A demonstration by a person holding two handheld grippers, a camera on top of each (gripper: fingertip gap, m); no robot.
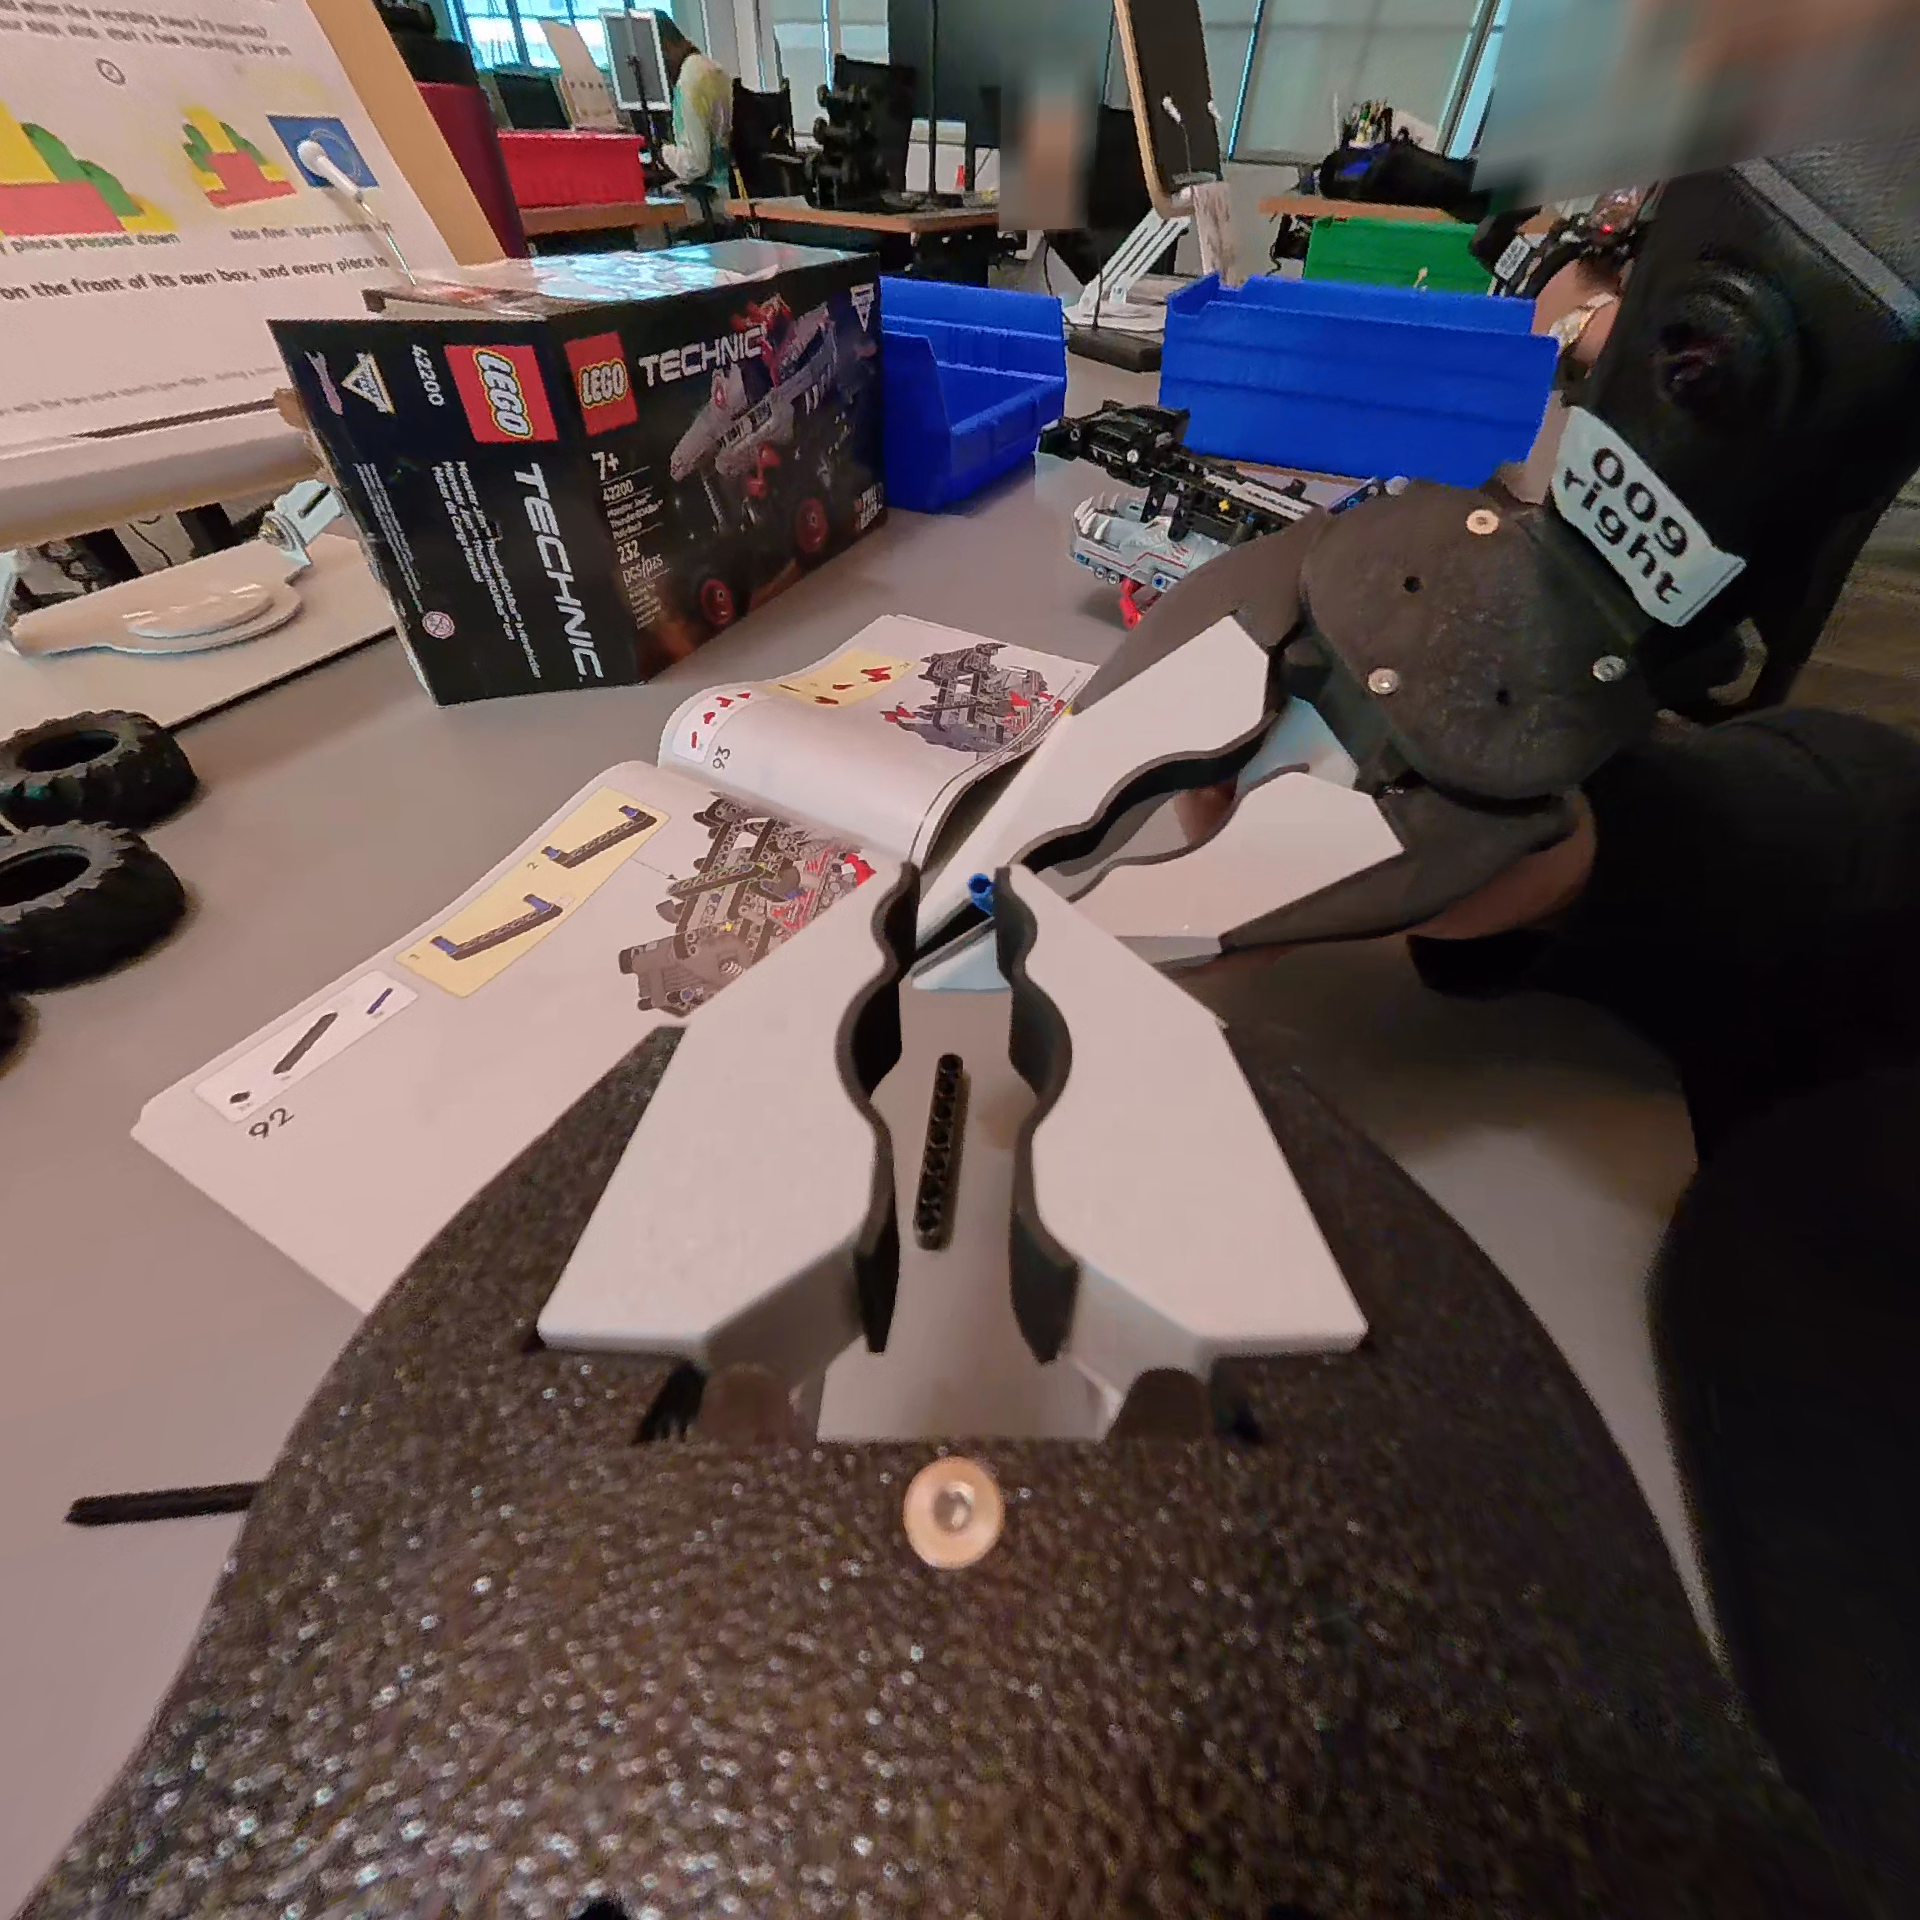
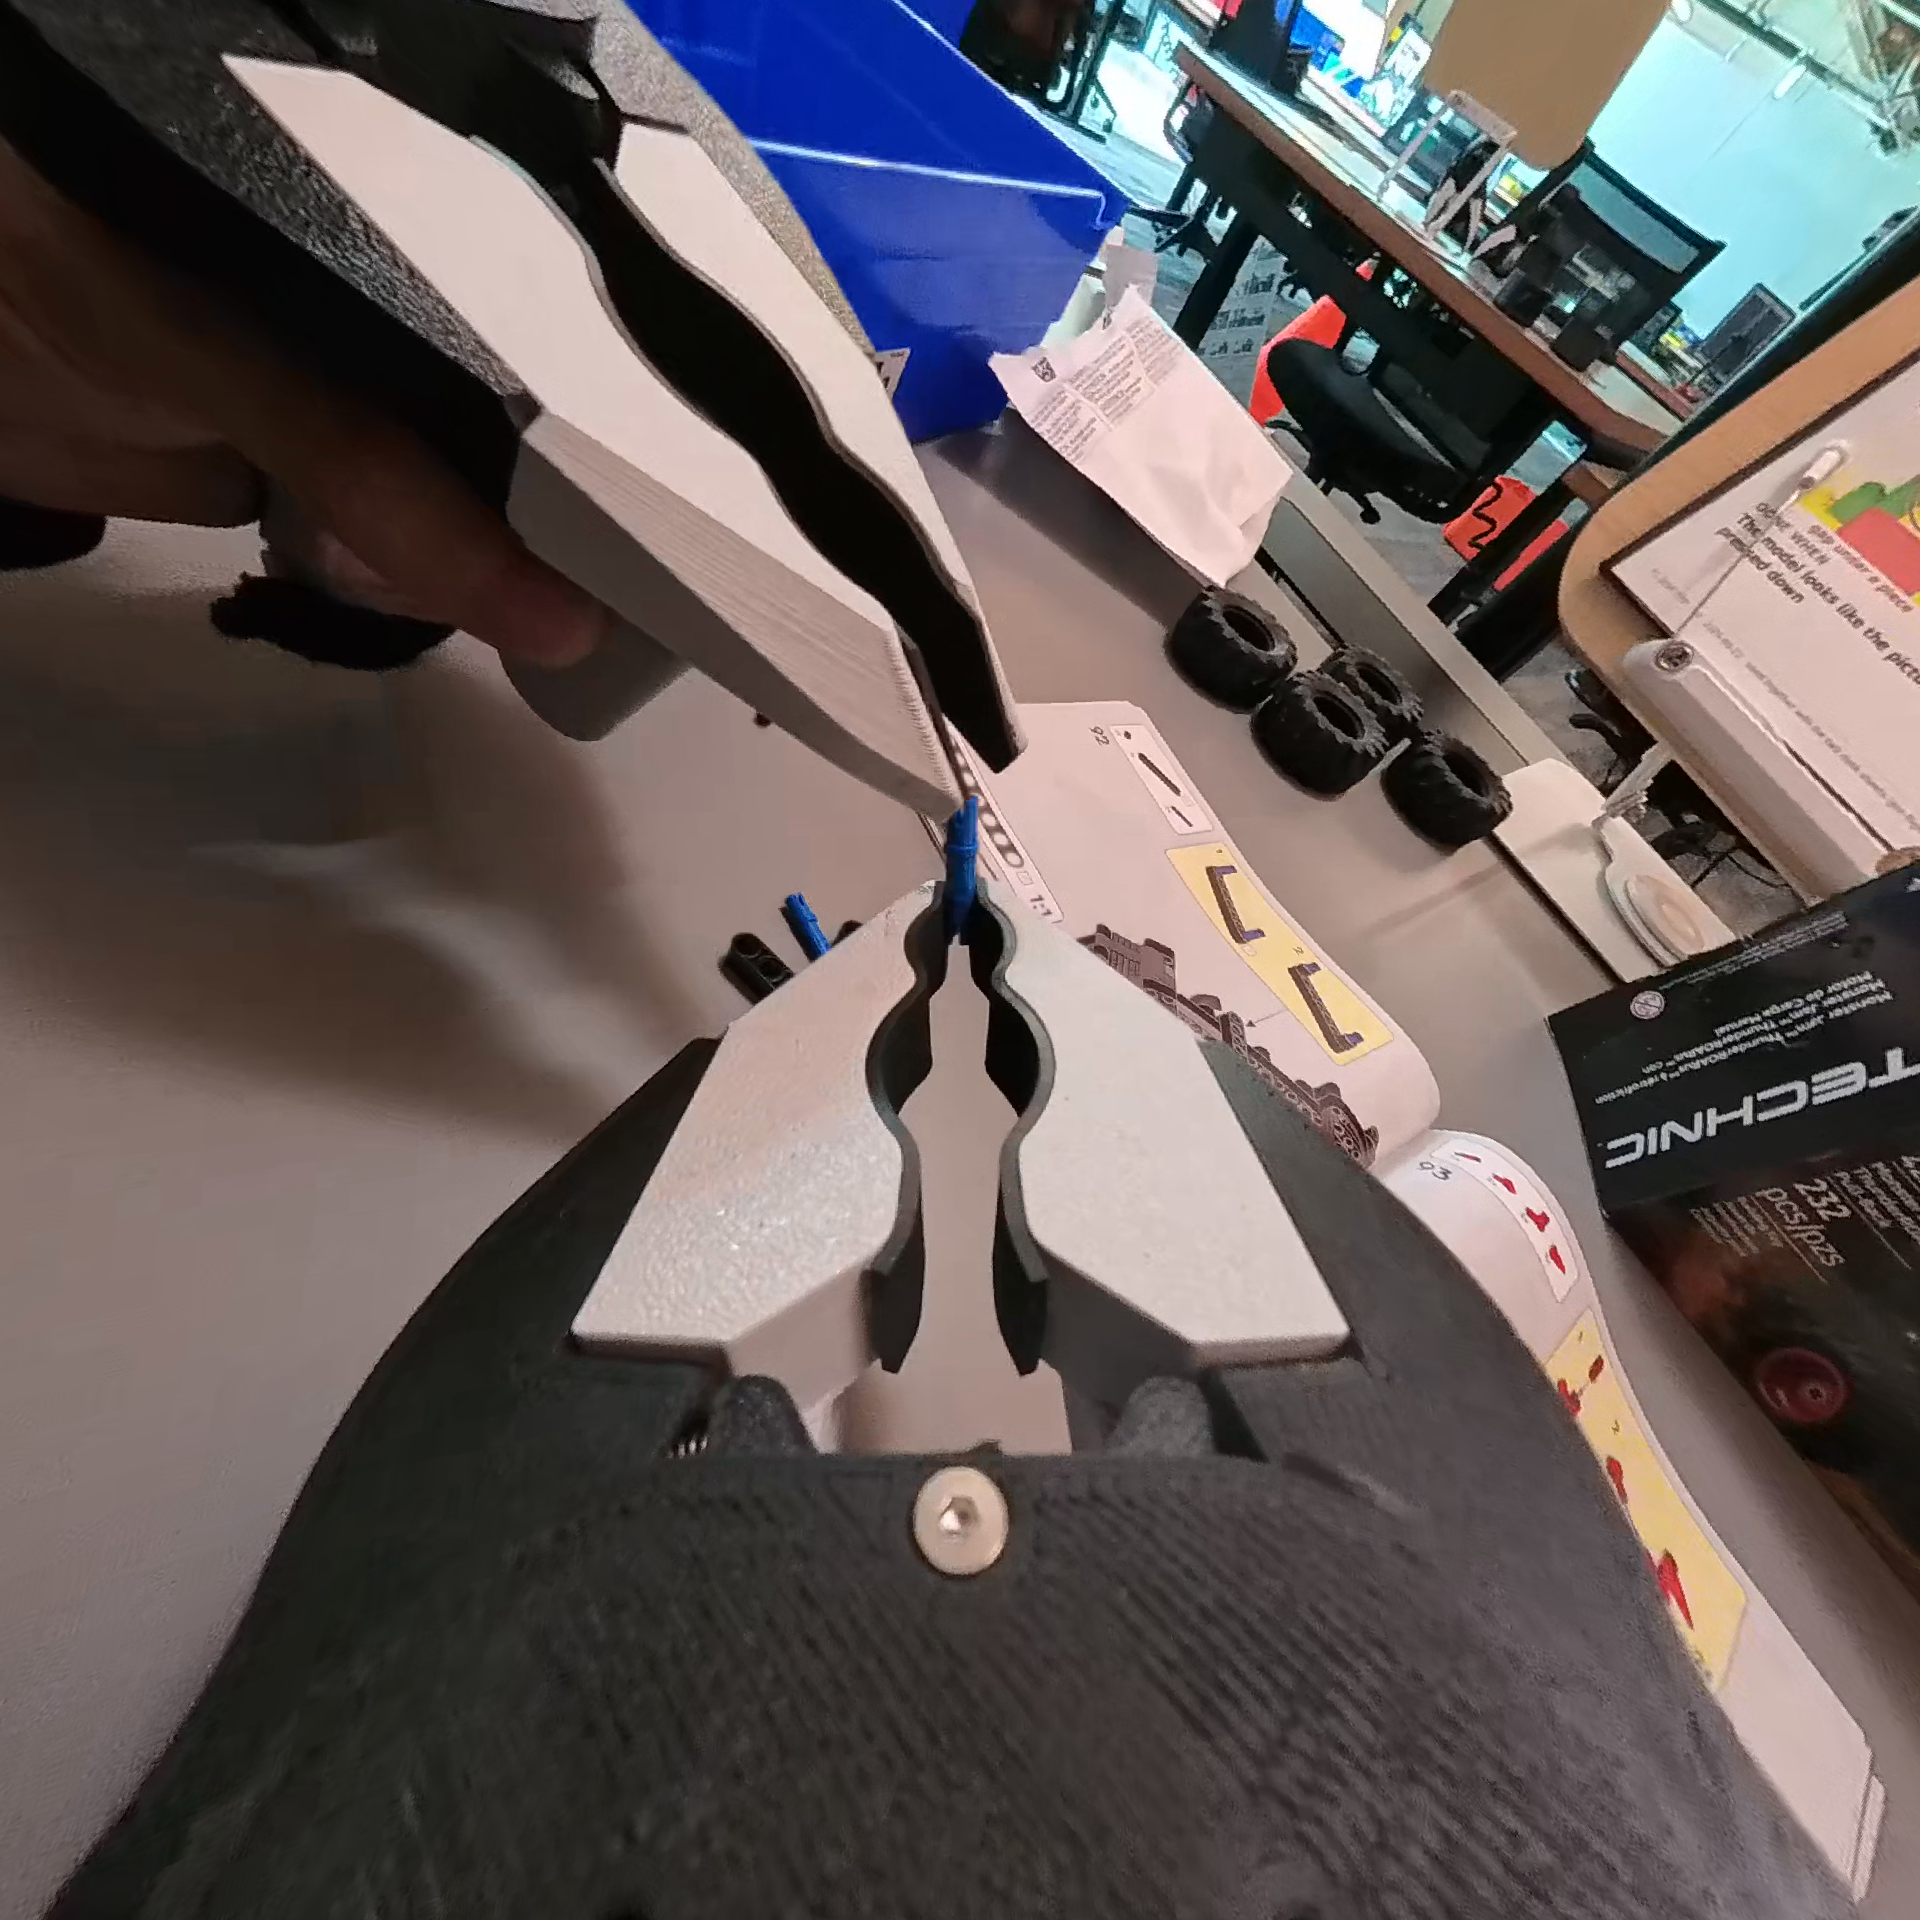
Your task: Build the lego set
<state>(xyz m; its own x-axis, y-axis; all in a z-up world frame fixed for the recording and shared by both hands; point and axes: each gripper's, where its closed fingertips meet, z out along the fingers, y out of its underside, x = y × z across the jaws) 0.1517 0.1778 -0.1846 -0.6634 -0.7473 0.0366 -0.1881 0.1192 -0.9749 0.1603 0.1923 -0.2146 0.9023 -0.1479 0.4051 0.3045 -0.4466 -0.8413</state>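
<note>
Held a blue pin [image 2: 961, 873] pinched in the right gripper [image 2: 961, 925] above the instruction booklet [image 2: 1101, 831], touching the left gripper [image 1: 958, 904] tips; couldn't tell whether those narrowly parted fingers gripped the black beam [image 1: 940, 1153].

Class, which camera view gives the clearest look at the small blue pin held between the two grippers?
The right wrist view: the blue pin stands out fully, pinched at the right gripper fingertips and meeting the left gripper above. The left wrist view shows only a blue sliver behind its own fingertips.
</note>
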